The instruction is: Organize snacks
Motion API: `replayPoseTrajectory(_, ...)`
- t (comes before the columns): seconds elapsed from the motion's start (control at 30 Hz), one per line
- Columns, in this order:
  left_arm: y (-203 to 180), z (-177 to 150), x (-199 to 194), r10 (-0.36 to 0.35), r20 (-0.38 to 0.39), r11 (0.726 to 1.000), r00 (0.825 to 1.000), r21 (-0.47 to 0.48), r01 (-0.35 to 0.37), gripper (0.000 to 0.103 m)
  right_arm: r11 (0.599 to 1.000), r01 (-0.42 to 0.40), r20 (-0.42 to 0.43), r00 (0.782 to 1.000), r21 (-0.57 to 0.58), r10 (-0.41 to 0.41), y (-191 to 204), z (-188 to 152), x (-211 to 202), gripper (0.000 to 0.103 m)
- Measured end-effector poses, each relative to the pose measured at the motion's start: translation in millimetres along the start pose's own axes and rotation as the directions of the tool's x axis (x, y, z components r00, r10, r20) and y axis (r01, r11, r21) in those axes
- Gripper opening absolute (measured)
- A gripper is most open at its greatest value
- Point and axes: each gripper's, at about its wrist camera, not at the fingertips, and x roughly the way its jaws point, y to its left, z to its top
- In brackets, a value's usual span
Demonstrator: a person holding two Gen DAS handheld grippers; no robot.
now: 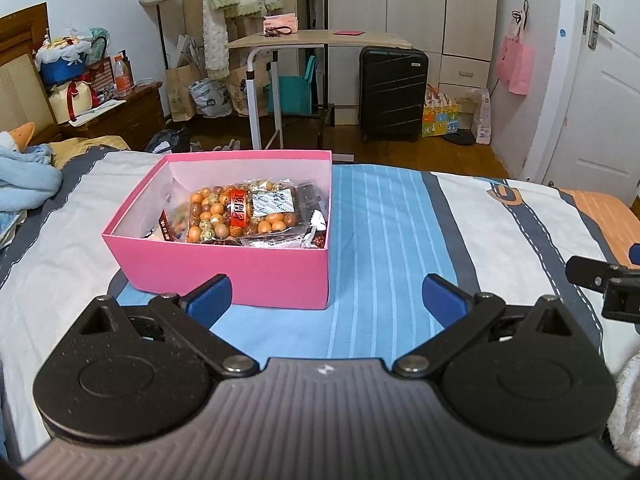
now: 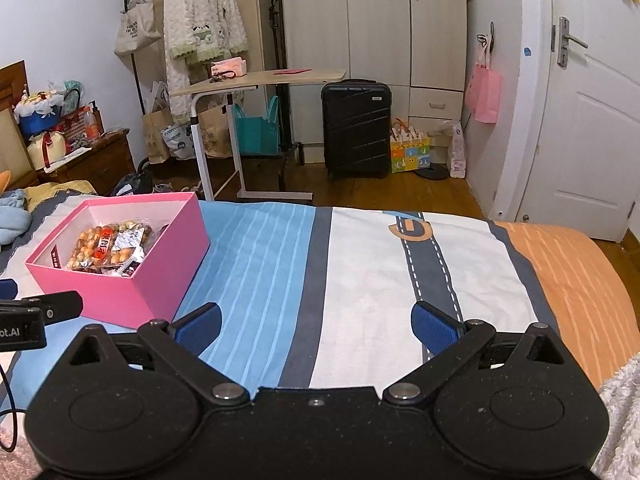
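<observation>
A pink box (image 1: 224,268) (image 2: 160,280) stands open on the striped bedspread (image 1: 380,216) (image 2: 360,264). Inside lies a clear bag of round orange and speckled snacks (image 1: 236,214) (image 2: 106,249) on top of other wrapped snacks (image 1: 316,228). My left gripper (image 1: 326,300) is open just in front of the box's near wall, with nothing between its blue pads (image 1: 210,298). My right gripper (image 2: 316,326) is open over the bedspread to the right of the box, holding nothing. Each gripper's tip shows at the edge of the other's view: the right gripper (image 1: 608,280) and the left gripper (image 2: 44,312).
Beyond the bed's far edge are a rolling side table (image 1: 316,40) (image 2: 256,80), a black suitcase (image 1: 392,92) (image 2: 356,128), a wardrobe (image 2: 372,20), bags on the wooden floor and a white door (image 2: 592,120). A blue blanket (image 1: 24,176) and a cluttered nightstand (image 1: 112,112) lie at the left.
</observation>
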Motion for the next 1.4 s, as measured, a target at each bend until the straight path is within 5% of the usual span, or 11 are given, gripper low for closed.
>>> replayPoseTrajectory(1.4, 3.8, -5.9, 5.0, 0.078, -0.031, 0.997, 0.996, -0.008, -0.078, 0.103, 1.000, 0.017, -0.025, 1.000, -0.014, -0.017, 1.0, -0.5, 5.3, 0.102)
